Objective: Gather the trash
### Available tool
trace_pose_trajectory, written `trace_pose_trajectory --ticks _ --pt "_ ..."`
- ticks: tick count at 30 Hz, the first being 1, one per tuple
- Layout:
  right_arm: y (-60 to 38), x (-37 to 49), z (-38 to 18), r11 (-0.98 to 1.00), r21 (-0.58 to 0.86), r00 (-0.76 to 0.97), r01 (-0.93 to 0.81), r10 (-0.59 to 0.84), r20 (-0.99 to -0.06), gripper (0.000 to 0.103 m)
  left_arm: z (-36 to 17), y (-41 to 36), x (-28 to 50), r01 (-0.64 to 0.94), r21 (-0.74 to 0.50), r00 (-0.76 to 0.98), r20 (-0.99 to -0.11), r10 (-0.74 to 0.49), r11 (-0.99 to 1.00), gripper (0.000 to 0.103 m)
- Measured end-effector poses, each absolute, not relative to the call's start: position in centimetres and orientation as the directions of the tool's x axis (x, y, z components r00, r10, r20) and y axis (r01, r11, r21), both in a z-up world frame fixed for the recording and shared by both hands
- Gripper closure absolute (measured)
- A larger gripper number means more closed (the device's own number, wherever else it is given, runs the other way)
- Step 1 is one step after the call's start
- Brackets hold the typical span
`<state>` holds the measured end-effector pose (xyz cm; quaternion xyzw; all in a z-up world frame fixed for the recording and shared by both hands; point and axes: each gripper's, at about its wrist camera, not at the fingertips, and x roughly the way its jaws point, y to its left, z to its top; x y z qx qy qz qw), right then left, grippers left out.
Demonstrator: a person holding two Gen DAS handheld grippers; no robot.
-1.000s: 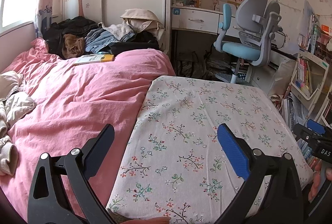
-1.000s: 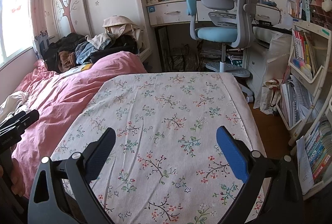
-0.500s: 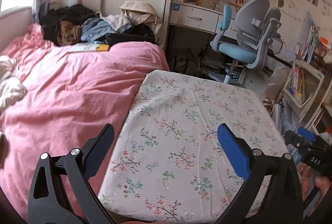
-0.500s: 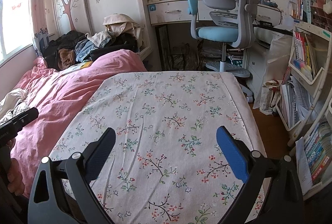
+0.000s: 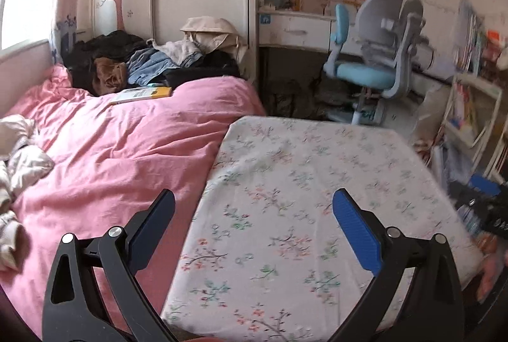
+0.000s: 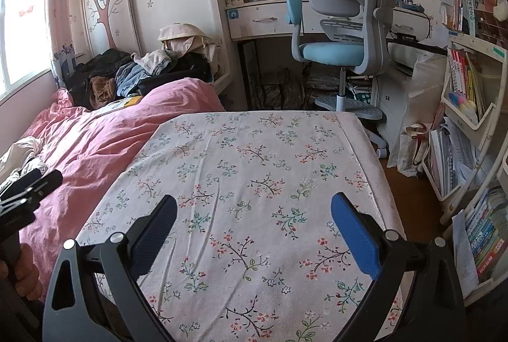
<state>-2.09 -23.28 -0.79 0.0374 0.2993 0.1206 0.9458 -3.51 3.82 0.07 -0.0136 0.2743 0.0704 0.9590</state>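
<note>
Blue-tipped left gripper and right gripper gape wide above the flowery table, maybe hunting trash.

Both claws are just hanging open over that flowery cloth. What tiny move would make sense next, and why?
Probably swing toward the pink duvet. The left gripper and right gripper are open and empty, the floral cloth shows no litter, and the yellow booklet lies there.
</note>
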Motion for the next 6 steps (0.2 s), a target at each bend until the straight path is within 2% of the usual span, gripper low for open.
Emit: trace_pose_trajectory --ticks 6 --pt "-23.26 -2.15 -0.77 0.968 0.140 0.791 -0.207 0.250 -0.558 0.010 -0.29 3.68 -3.21 -0.099 -0.002 0.816 -0.572 0.080 0.995 0.007"
